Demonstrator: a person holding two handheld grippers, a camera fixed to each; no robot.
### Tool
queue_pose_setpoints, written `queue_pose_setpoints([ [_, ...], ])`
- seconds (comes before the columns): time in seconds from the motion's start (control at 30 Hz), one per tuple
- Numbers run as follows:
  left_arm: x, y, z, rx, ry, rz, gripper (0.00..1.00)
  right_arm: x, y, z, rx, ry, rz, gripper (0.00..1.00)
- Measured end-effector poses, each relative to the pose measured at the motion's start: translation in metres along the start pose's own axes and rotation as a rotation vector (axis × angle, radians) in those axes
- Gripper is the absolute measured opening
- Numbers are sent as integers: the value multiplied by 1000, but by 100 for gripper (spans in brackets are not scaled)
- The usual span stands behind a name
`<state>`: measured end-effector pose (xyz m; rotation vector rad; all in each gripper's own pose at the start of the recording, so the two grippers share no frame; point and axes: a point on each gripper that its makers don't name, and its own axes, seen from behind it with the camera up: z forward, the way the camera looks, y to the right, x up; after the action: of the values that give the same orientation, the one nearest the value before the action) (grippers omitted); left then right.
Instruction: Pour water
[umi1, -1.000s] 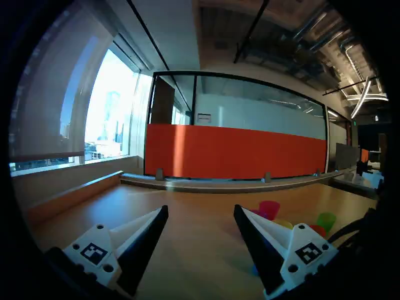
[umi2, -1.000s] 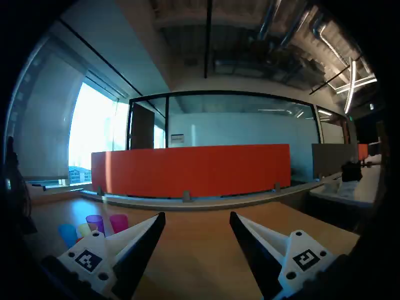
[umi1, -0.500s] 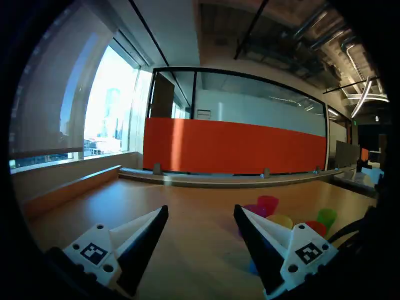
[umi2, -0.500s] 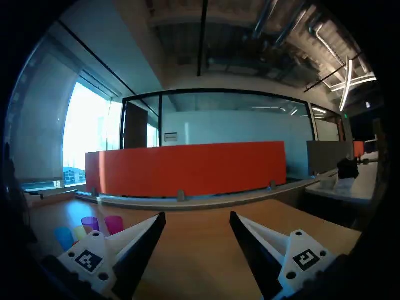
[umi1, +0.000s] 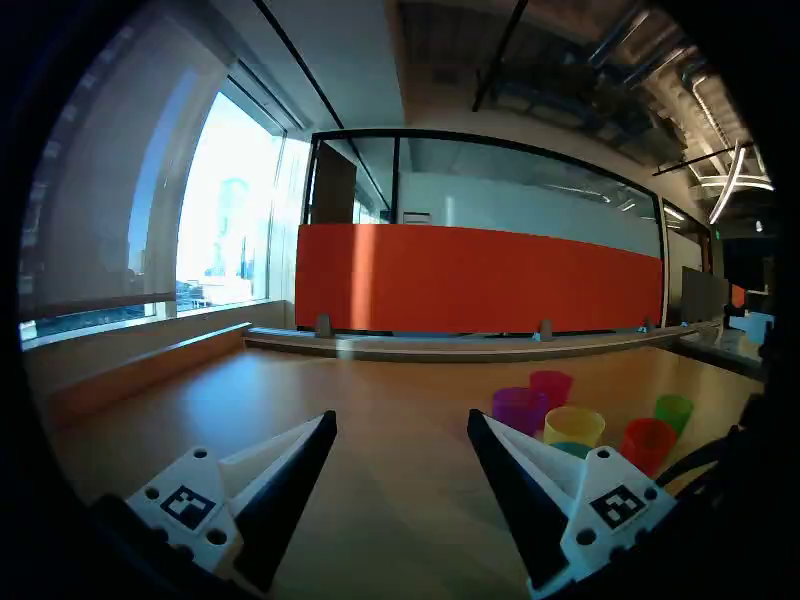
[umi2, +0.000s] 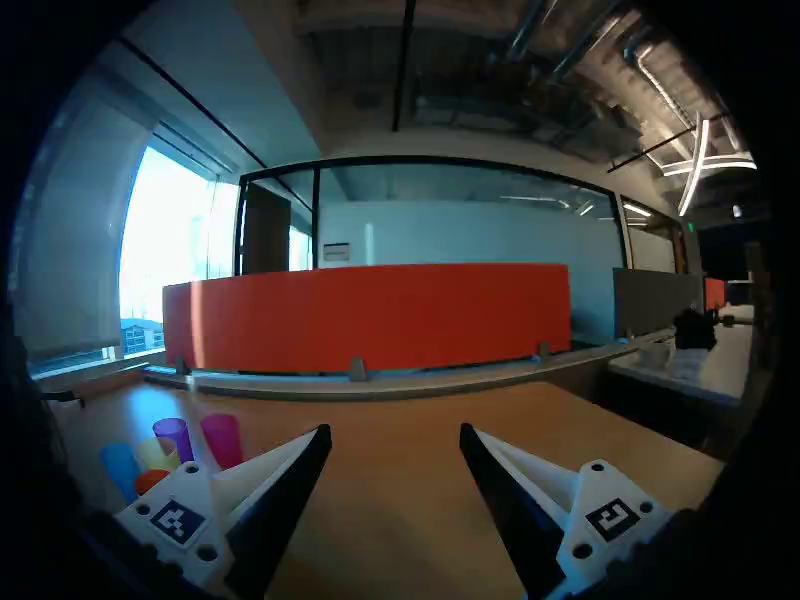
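Several coloured plastic cups stand together on a wooden table (umi1: 400, 400). In the left gripper view the purple cup (umi1: 518, 408), pink cup (umi1: 550, 386), yellow cup (umi1: 573, 426), red cup (umi1: 648, 444) and green cup (umi1: 673, 411) sit to the right, just past my right finger. My left gripper (umi1: 400, 425) is open and holds nothing. In the right gripper view the cups are at the far left: pink cup (umi2: 221, 438), purple cup (umi2: 173, 436), blue cup (umi2: 120, 468). My right gripper (umi2: 393, 436) is open and holds nothing, with the cups beyond its left finger.
An orange partition (umi1: 480, 290) with a glass wall above it runs along the table's far edge. A bright window (umi1: 225, 235) and a wooden ledge (umi1: 140, 375) lie to the left. Another desk (umi2: 690, 365) with dark items stands at the right.
Both views have tipped downward: the partition sits higher and more tabletop shows. The cups have come further into sight in each view. Both grippers stay open.
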<state>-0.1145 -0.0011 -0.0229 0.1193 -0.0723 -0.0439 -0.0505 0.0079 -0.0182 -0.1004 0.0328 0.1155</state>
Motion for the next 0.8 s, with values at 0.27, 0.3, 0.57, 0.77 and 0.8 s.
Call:
queue_pose_setpoints([
  [0.27,-2,-2,7,9,15,18,97,-6,2,3,-7,-15,18,100],
  [0.3,-1,-2,7,10,18,23,97,-7,2,3,-8,-16,17,100],
  [0.57,0,2,4,8,42,45,97,-7,2,3,-9,-16,9,100],
  [0.77,-1,4,3,-2,43,44,97,-9,0,4,-6,-20,13,99],
  [0.8,-1,4,3,-3,43,45,97,-9,0,4,-5,-20,12,99],
])
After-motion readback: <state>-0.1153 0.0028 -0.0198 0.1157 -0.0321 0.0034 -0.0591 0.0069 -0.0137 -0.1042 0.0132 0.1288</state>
